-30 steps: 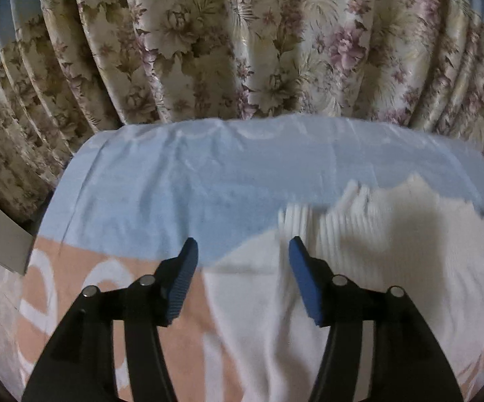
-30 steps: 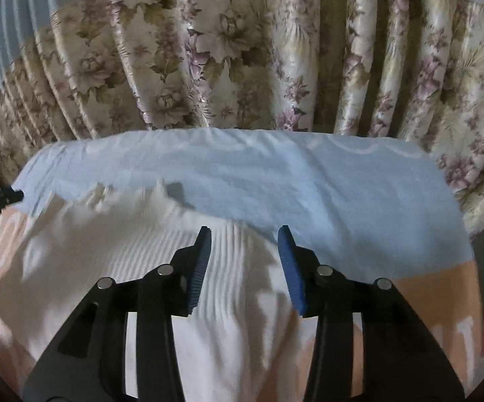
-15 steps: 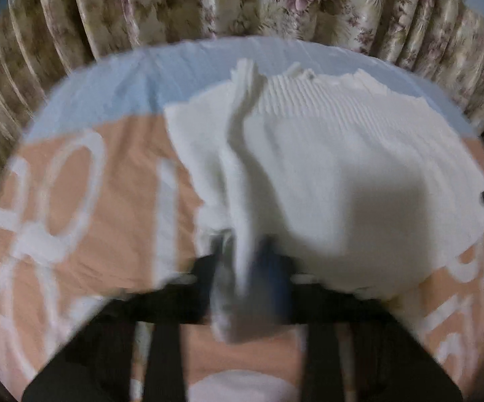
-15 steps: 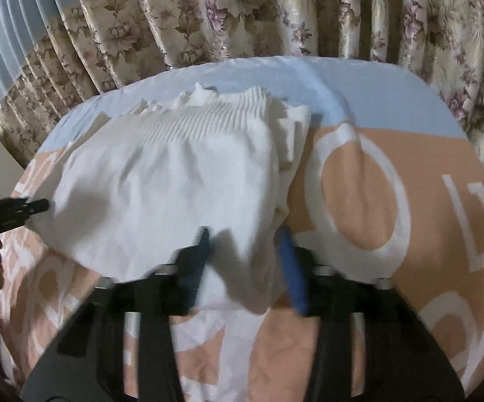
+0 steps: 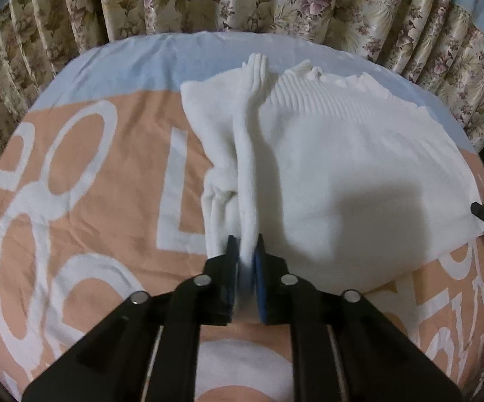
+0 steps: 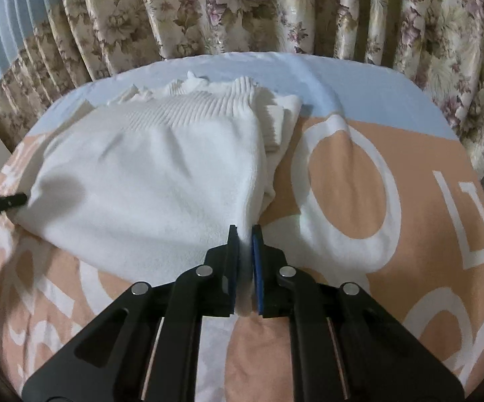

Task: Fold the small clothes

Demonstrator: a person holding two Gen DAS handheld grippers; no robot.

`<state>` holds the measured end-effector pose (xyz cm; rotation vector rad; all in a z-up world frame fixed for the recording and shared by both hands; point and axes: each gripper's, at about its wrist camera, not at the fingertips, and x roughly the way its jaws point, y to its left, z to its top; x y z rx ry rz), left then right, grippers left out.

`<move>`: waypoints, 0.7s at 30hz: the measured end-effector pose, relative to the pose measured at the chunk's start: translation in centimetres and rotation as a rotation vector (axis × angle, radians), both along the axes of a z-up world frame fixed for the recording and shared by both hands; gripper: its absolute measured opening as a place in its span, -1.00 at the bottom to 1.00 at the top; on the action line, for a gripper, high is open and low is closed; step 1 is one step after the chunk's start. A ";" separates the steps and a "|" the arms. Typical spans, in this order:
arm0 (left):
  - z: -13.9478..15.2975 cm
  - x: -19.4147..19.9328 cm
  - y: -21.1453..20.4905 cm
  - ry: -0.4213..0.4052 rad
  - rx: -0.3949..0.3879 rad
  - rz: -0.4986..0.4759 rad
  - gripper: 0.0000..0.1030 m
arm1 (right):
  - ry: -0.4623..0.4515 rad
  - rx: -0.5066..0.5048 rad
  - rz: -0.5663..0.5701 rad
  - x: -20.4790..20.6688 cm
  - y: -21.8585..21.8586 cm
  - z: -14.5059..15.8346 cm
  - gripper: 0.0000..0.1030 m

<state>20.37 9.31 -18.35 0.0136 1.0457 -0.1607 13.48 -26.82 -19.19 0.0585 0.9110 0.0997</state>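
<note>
White ribbed garment [image 5: 342,174] lies across the peach lettered bedspread [image 5: 91,201], stretching away toward the curtain. Left gripper [image 5: 246,251] pinches its near-left corner, jaws easing open; right gripper [image 6: 243,244] is clamped on its near-right corner.

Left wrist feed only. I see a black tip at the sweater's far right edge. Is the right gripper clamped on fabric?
Observer: Yes. The right gripper is shut on a pinched ridge of the white sweater, at its near right corner.
Operator: Anything bunched on that side?
Observer: A ribbed cuff lies folded under the right edge, partly covered.
Operator: What's beyond it?
Observer: Bedsheet, peach with a large white O, up to the floral curtain.
</note>
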 end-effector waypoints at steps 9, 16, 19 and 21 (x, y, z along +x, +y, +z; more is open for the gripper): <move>4.6 4.0 -4.1 -0.196 0.169 -0.058 -0.04 | -0.172 -0.077 0.049 3.0 2.9 3.8 -0.39; 1.2 12.7 -6.9 -0.130 0.190 -0.118 -0.04 | -0.108 -0.164 0.135 10.4 6.2 1.3 -0.42; -0.6 15.0 -3.3 -0.064 0.133 -0.037 0.13 | -0.066 -0.178 0.129 12.1 5.6 0.3 -0.43; -0.6 15.0 -1.1 -0.058 0.065 0.002 0.22 | -0.062 -0.170 0.114 12.3 4.7 0.0 -0.47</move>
